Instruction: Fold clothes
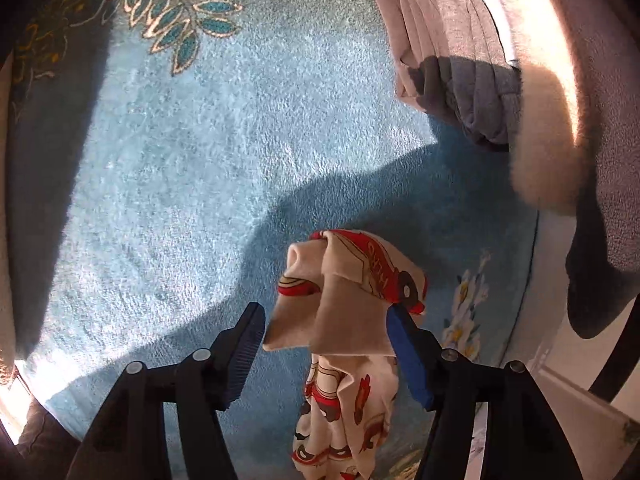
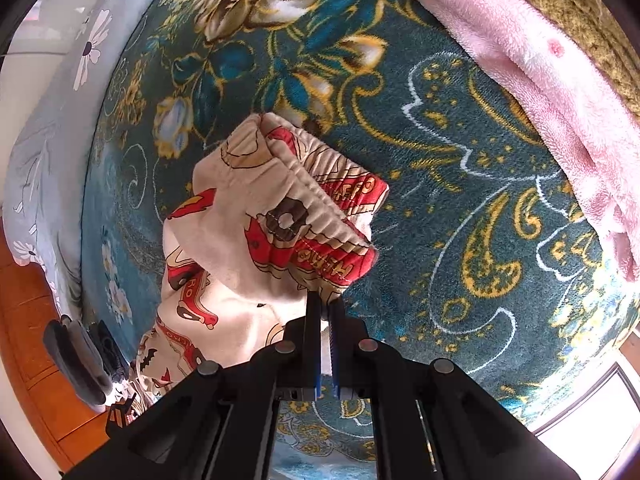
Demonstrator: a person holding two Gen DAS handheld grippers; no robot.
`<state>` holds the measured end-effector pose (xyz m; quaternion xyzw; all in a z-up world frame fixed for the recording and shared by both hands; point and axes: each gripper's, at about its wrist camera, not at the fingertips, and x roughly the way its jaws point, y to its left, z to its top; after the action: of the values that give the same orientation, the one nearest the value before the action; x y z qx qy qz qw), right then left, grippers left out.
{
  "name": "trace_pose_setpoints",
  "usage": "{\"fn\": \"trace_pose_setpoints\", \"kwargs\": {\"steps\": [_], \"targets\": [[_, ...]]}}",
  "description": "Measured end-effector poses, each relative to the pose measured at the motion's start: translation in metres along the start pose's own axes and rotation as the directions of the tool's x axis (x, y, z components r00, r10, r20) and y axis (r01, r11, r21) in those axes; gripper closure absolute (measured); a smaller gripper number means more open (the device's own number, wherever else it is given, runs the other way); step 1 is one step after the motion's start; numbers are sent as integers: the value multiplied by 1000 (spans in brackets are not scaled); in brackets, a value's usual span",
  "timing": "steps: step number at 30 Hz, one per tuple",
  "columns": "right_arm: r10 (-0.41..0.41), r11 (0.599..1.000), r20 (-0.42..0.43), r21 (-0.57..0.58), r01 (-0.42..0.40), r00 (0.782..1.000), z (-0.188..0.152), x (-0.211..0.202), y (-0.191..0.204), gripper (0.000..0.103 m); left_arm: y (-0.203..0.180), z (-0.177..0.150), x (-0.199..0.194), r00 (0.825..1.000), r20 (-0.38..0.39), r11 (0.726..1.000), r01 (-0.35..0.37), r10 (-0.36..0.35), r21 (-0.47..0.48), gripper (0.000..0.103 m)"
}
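A small pair of cream trousers (image 2: 256, 216) printed with red cars hangs above a teal floral blanket (image 2: 460, 200). My right gripper (image 2: 325, 305) is shut on the edge of the gathered elastic waistband, and the rest of the cloth droops down to the left. In the left wrist view the same trousers (image 1: 344, 304) hang bunched between the fingers of my left gripper (image 1: 325, 313), resting against the blue pad of the right finger (image 1: 408, 356). Its jaws stand wide apart and clamp nothing. The left finger (image 1: 246, 344) is clear of the cloth.
Folded grey and pinkish clothes (image 1: 452, 52) and a pale fluffy item (image 1: 548, 140) lie at the upper right of the light blue blanket (image 1: 180, 180). A pink fleece (image 2: 532, 80) runs along the far right. A grey floral sheet (image 2: 48, 140) and wooden floor (image 2: 36, 340) border the left.
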<state>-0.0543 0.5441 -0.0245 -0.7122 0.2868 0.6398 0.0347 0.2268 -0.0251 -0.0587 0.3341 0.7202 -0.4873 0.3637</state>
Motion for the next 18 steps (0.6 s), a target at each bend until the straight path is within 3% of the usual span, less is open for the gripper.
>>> {"fn": "trace_pose_setpoints", "kwargs": {"steps": [1, 2, 4, 11, 18], "targets": [[-4, 1000, 0, -6, 4, 1000, -1, -1, 2, 98, -2, -2, -2, 1000, 2, 1000, -1, 1, 7, 48], [-7, 1000, 0, -10, 7, 1000, -1, -1, 3, 98, -5, -3, -4, 1000, -3, 999, -25, 25, 22, 72], [-13, 1000, 0, -9, 13, 1000, -2, -2, 4, 98, -15, -3, -10, 997, -13, 996, -71, 72, 62, 97], [-27, 1000, -11, -8, 27, 1000, -7, -2, 10, 98, -30, 16, -64, 998, 45, 997, 43, -46, 65, 97], [-42, 999, -4, -11, 42, 999, -10, -10, 17, 98, -12, 30, -130, 971, 83, 974, 226, -223, -32, 97]]}}
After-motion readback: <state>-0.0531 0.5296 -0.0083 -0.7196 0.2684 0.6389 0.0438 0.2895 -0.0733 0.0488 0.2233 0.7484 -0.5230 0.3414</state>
